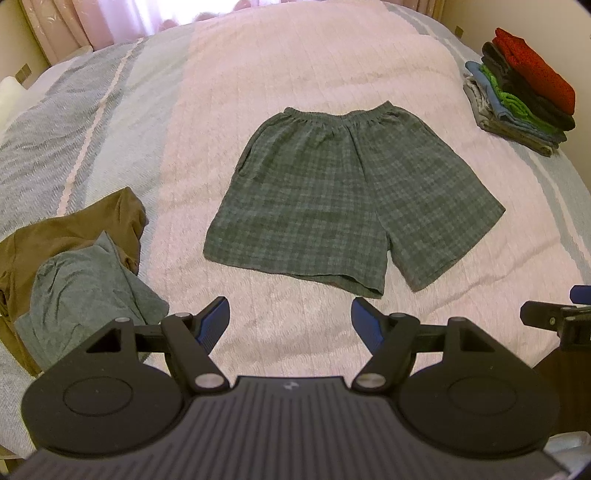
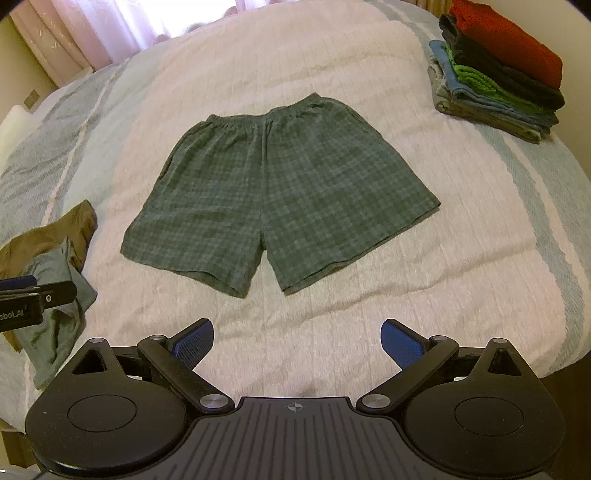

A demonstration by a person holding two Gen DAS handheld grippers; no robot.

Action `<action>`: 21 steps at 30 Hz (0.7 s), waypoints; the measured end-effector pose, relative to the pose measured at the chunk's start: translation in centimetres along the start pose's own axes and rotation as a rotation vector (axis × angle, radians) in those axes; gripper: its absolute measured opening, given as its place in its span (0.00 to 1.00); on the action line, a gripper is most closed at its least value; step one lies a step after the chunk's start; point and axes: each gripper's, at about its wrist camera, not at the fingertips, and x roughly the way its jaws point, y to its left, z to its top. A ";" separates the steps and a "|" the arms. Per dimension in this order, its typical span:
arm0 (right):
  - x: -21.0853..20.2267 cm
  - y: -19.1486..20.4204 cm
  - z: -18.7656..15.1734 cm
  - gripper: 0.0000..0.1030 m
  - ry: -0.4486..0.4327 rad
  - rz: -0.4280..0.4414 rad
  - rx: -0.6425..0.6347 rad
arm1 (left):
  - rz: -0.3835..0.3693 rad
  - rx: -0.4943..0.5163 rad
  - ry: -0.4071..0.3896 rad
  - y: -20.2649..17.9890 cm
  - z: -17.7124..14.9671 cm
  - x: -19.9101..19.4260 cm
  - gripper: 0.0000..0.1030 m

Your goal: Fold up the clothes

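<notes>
Fingers (image 1: pixel 214 325) of your left gripper (image 1: pixel 291 323): blue-padded, spread wide apart, holding nothing, above the bedspread. Fingers (image 2: pixel 194 343) of your right gripper (image 2: pixel 297 343): likewise spread, nothing between them.

Item 1: you had the plaid shorts (image 1: pixel 343 199), green-grey check, lying flat and unfolded on the pink middle band of the bed (image 1: pixel 303 66); waistband at the far side, both leg hems toward your grippers, just beyond the fingertips and apart from them.

Item 2: loose heap at your left, near the bed's edge: a grey-green garment (image 1: pixel 88 295) lying partly over a brown garment (image 1: pixel 74 225). Both crumpled.

Item 3: stack of folded clothes (image 2: pixel 498 74) at your far right, well apart from the shorts; red on top, then black, green, blue, grey beneath.

Item 4: pink curtains (image 2: pixel 96 26) beyond the bed's far side.
</notes>
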 end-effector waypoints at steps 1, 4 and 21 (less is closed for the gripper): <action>0.0 0.1 0.0 0.96 0.002 -0.001 -0.002 | 0.000 0.000 0.005 0.0 -0.1 0.1 0.67; 0.0 0.2 -0.1 0.96 0.006 -0.007 -0.007 | 0.000 0.002 0.017 0.0 -0.3 0.4 0.67; 4.2 -0.5 0.8 0.96 0.090 0.000 -0.035 | 0.057 -0.003 0.118 -1.1 -0.4 3.2 0.70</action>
